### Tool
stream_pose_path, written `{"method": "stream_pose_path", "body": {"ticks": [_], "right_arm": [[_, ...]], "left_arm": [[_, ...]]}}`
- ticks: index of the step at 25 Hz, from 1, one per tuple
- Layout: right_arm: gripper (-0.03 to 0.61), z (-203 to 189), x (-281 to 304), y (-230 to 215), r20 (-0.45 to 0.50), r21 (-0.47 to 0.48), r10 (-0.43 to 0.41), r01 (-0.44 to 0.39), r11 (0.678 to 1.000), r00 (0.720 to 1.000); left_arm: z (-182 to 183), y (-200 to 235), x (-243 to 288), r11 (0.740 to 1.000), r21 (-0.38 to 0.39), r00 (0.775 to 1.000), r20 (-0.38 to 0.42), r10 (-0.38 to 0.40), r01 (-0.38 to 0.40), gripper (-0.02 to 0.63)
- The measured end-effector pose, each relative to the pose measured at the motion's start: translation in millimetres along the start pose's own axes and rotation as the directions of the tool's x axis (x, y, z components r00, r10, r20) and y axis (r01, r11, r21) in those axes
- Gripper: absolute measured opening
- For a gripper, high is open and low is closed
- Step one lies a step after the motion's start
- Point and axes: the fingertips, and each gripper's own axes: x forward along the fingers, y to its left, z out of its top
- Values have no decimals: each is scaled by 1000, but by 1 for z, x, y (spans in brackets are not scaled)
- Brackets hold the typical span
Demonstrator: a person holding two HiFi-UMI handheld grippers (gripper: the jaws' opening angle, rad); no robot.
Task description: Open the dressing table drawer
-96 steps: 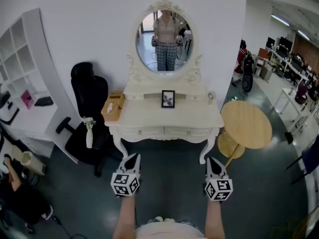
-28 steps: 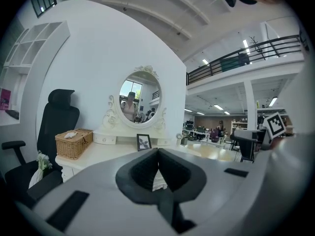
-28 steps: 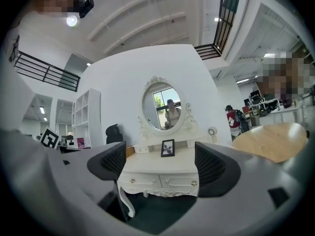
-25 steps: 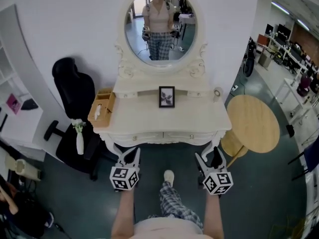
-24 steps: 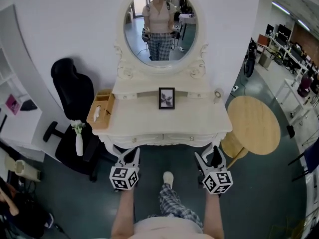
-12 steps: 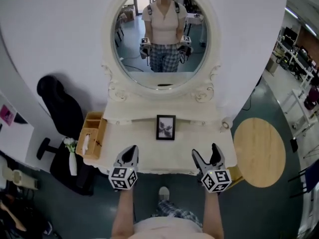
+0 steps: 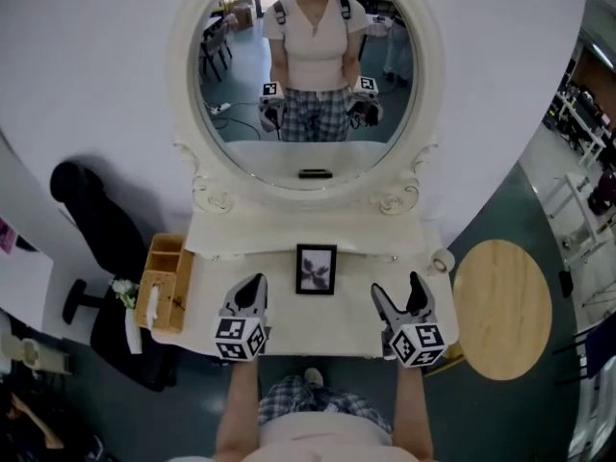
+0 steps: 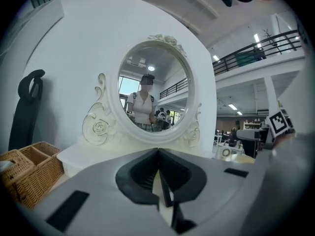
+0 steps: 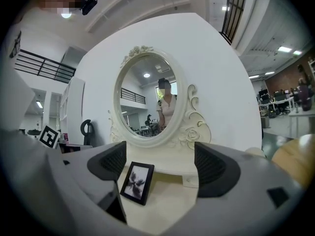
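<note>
risk item — left claw (image 7: 252, 293) clenched, right claw (image 7: 398, 293) released, both over table (image 7: 371, 256); drawer unseen below, frame (image 7: 316, 269) could get knocked.

1. We cannot see the drawer. In the head view it lies out of sight beneath the front edge of the counter (image 7: 322, 320), and the left hand-held gripper (image 7: 254, 287) and right hand-held gripper (image 7: 397, 292) overlap that edge.
2. The head view's upper edge cuts off the top of the mirror (image 7: 306, 152).
3. The print inside the photo frame (image 7: 316, 269) is too small to make out.
4. The black chair (image 7: 91, 210) is partly hidden behind the wicker basket (image 7: 164, 282) and the counter.
5. In the left gripper view, that gripper's own body blocks most of the counter top.
</note>
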Motion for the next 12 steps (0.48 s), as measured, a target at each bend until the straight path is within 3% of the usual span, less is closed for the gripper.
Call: {"method": "stream_pose_path", "body": {"ticks": [12], "right_arm": [[426, -17, 40, -41, -64, 23, -110, 112, 993, 992]], "left_arm": [[5, 6, 72, 998, 34, 997, -58, -54, 56, 26]]}}
